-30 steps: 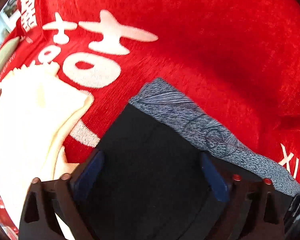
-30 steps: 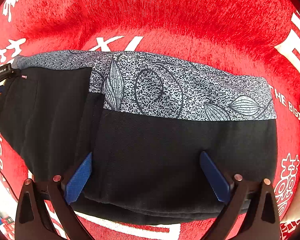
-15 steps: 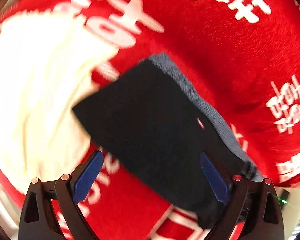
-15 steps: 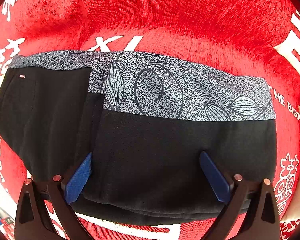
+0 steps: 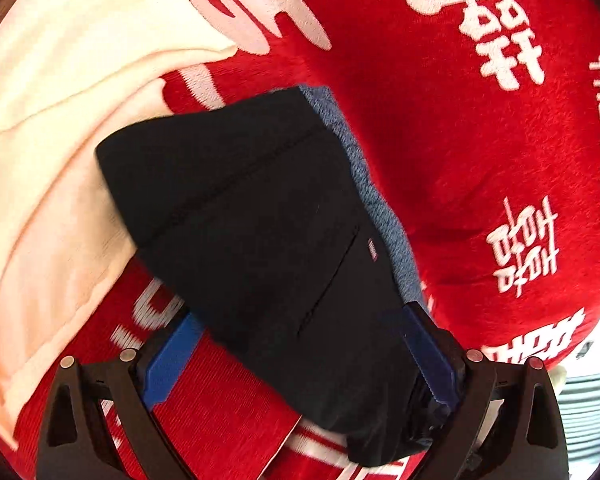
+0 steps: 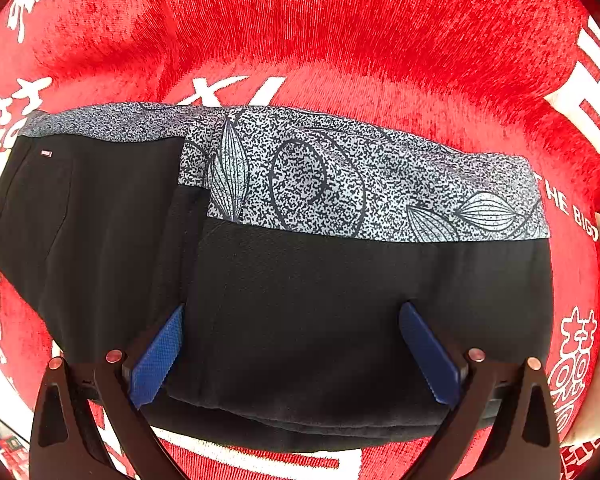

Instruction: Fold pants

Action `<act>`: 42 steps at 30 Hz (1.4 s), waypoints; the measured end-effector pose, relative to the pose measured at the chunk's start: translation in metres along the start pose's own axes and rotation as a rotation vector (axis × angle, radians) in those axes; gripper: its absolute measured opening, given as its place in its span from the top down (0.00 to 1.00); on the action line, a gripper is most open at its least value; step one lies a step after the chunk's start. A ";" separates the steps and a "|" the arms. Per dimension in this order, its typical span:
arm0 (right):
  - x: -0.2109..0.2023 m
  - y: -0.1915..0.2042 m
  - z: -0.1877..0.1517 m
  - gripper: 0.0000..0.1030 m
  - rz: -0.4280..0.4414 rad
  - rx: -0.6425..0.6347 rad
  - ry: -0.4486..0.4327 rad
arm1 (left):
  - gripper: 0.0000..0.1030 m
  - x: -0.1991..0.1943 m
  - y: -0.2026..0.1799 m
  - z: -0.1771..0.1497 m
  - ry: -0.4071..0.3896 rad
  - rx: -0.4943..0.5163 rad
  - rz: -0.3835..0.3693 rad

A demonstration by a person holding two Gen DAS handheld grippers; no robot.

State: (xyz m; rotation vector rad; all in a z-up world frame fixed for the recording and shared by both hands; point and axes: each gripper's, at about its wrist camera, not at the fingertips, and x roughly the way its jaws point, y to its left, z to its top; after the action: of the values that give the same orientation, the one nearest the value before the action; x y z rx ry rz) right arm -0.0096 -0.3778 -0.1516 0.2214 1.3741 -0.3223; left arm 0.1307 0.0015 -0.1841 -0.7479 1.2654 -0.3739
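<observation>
Black pants (image 6: 340, 300) with a grey speckled leaf-print waistband (image 6: 360, 184) lie folded on a red blanket (image 6: 340, 32). My right gripper (image 6: 296, 348) is open low over their near edge, and the black cloth spans the gap between its blue pads (image 6: 156, 360). In the left wrist view the end of the pants (image 5: 244, 216) with a small tag and a pocket seam runs toward me, the grey waistband (image 5: 380, 200) along its right side. The left gripper (image 5: 300, 356) is open, and the cloth lies against its right pad (image 5: 428, 356).
The red blanket (image 5: 460, 140) bears white characters and lettering. A cream cloth (image 5: 60, 140) lies left of the pants, its edge under their far corner. A striped surface (image 5: 588, 412) shows past the blanket at the lower right.
The left gripper has drawn back and swung round, so the end of the pants now shows from farther off. The right gripper and the fold under it have stayed still.
</observation>
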 end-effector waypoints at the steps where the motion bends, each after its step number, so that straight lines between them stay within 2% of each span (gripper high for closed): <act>1: 0.001 0.001 0.001 0.00 0.000 0.000 -0.001 | 0.05 0.000 0.001 0.001 -0.008 -0.009 -0.014; 6: -0.003 0.000 -0.005 0.00 0.000 0.000 -0.019 | 0.03 -0.002 0.001 0.004 -0.054 -0.073 -0.109; 8: -0.004 -0.001 -0.006 0.00 0.000 0.001 -0.022 | 0.03 -0.007 -0.013 0.006 -0.081 -0.025 -0.148; 10: -0.005 0.000 -0.006 0.00 -0.001 0.000 -0.022 | 0.03 -0.002 -0.021 0.007 -0.081 0.029 -0.111; 11: -0.005 0.000 -0.006 0.00 -0.002 -0.001 -0.022 | 0.03 0.008 -0.019 0.008 -0.056 0.031 -0.060; 13: -0.006 -0.001 -0.007 0.00 -0.003 0.000 -0.020 | 0.03 0.019 -0.010 0.011 -0.030 0.003 -0.038; 15: -0.006 -0.001 -0.007 0.00 -0.004 0.000 -0.017 | 0.03 0.019 -0.014 0.012 -0.048 0.006 -0.027; 17: -0.007 -0.004 -0.007 0.00 -0.003 -0.001 -0.016 | 0.03 0.022 -0.024 0.012 -0.044 0.022 0.037; 19: -0.008 -0.005 -0.006 0.00 -0.003 -0.004 -0.019 | 0.14 0.024 -0.034 0.011 -0.051 0.050 0.133; 20: -0.009 -0.005 -0.006 0.00 -0.004 -0.004 -0.018 | 0.31 0.025 -0.040 0.011 -0.057 0.075 0.203; 21: -0.010 -0.005 -0.006 0.00 -0.006 -0.003 -0.012 | 0.55 0.025 -0.040 0.010 -0.060 0.089 0.242; 22: -0.007 -0.003 0.001 0.00 -0.011 -0.001 -0.001 | 0.63 0.024 -0.040 0.010 -0.061 0.103 0.285; 24: -0.012 -0.002 0.007 0.00 -0.012 0.006 0.016 | 0.73 0.020 -0.043 0.010 -0.062 0.123 0.301; 27: -0.029 0.009 0.016 0.00 0.040 0.004 0.004 | 0.76 0.016 -0.067 0.002 -0.089 0.266 0.377; 30: -0.050 0.022 0.035 0.00 0.127 -0.023 -0.003 | 0.76 0.014 -0.101 -0.016 -0.144 0.427 0.457; 35: -0.079 0.054 0.090 0.00 0.305 -0.052 0.049 | 0.76 0.013 -0.141 -0.048 -0.200 0.627 0.525; 39: -0.102 0.107 0.130 0.00 0.418 -0.143 0.068 | 0.76 0.016 -0.159 -0.063 -0.220 0.724 0.540; 42: -0.107 0.164 0.158 0.00 0.472 -0.284 0.141 | 0.76 0.018 -0.168 -0.068 -0.230 0.764 0.549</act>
State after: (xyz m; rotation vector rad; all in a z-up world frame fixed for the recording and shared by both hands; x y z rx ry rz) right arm 0.1762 -0.2683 -0.0224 0.3270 1.4408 0.2850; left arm 0.0953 -0.1497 -0.0898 0.2072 0.9490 -0.2747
